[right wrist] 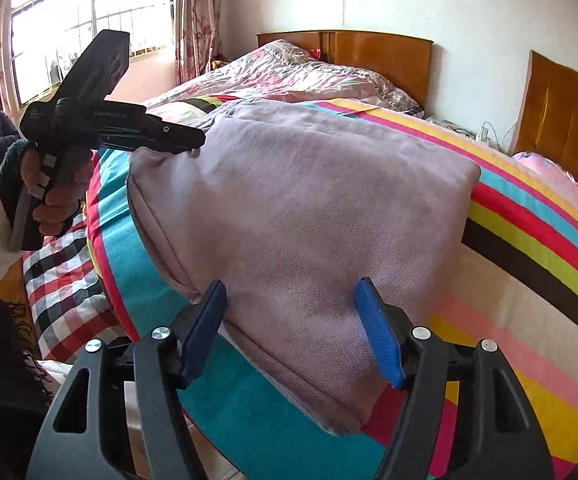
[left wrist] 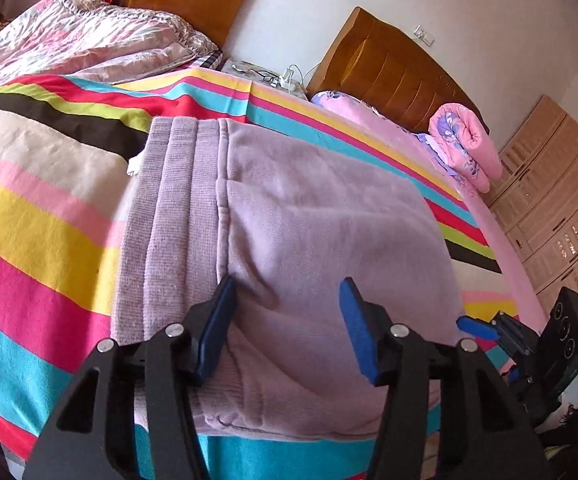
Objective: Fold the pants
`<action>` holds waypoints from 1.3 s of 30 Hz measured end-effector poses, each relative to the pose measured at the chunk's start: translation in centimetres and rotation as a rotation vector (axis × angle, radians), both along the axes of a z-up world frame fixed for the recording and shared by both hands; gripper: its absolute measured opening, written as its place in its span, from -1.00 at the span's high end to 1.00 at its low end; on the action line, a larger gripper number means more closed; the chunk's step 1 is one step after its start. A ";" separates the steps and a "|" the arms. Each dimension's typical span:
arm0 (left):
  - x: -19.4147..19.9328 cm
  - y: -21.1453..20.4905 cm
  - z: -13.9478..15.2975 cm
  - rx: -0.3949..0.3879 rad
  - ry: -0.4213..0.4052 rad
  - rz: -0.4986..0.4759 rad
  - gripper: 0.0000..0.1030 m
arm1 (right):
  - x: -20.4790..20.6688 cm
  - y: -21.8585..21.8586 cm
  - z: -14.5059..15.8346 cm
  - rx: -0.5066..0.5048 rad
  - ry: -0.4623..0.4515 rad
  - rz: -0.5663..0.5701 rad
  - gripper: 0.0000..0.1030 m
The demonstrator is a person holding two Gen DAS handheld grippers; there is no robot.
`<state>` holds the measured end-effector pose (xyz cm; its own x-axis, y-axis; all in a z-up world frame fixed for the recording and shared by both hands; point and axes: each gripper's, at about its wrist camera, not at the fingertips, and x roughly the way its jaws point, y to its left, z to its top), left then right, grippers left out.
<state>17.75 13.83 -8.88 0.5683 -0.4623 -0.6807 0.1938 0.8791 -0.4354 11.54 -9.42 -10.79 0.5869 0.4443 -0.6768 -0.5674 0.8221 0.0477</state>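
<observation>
Although the pants (left wrist: 289, 232) already lie in a compact, squarish bundle on the striped bedspread (left wrist: 49, 216), with the ribbed waistband (left wrist: 177, 208) showing at one side, folding does not look finished. Both tools are released: the left gripper (left wrist: 287, 328) and the right gripper (right wrist: 293, 328) each hover over the near edge with jaws spread and nothing between them. Judged by look, the fabric is thick, soft knit, light, limp and not slippery; it should sag when lifted, so taking hold at the stiffer waistband or at a doubled corner seems soundest. How many layers the bundle holds cannot be made out. Its underside and leg ends are hidden, and the near edge is partly covered by the grippers.
</observation>
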 end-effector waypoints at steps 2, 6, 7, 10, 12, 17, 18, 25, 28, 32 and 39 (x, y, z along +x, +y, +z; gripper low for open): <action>0.3 0.6 1.7 -0.005 0.015 0.012 -0.04 | 0.5 -1.1 2.0 0.023 -0.011 0.045 -0.28; 1.1 -1.0 5.8 0.029 -0.133 0.008 -0.72 | 4.6 -4.7 4.8 0.159 -0.075 0.006 -0.47; 1.6 -1.7 5.6 0.051 -0.140 0.020 -0.79 | 6.3 -5.1 4.7 0.182 -0.066 -0.010 -0.48; 3.0 -3.3 2.5 0.130 -0.066 0.049 -0.79 | 11.1 -5.0 3.6 0.216 0.013 -0.003 -0.48; 2.8 -3.3 0.3 0.174 -0.073 0.080 -0.78 | 13.6 -4.5 2.5 0.197 0.062 0.042 -0.48; 2.7 -3.2 -0.6 0.205 -0.110 0.078 -0.78 | 20.5 -7.6 1.9 0.116 0.048 -0.207 -0.45; 2.8 -2.9 -0.6 0.189 -0.108 0.079 -0.78 | 20.9 -8.3 2.6 0.117 0.040 -0.274 -0.46; 2.6 -2.2 -0.9 0.157 -0.122 0.066 -0.78 | 13.3 -2.1 4.9 0.080 -0.053 -0.009 -0.65; 2.4 -2.1 -1.0 0.157 -0.132 0.057 -0.78 | 10.7 -0.6 2.6 -0.027 -0.031 0.016 -0.67; 2.3 -2.2 -1.2 0.171 -0.137 0.053 -0.78 | 10.2 -1.9 0.5 -0.073 0.006 -0.079 -0.70; 2.0 -4.3 -1.6 0.337 -0.162 0.060 -0.79 | 4.2 0.1 2.4 -0.057 -0.026 -0.042 -0.72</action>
<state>19.70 9.52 -10.52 0.7002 -0.1906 -0.6880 0.1804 0.9797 -0.0879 15.74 -9.30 -8.42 0.6218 0.3802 -0.6847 -0.5325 0.8463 -0.0136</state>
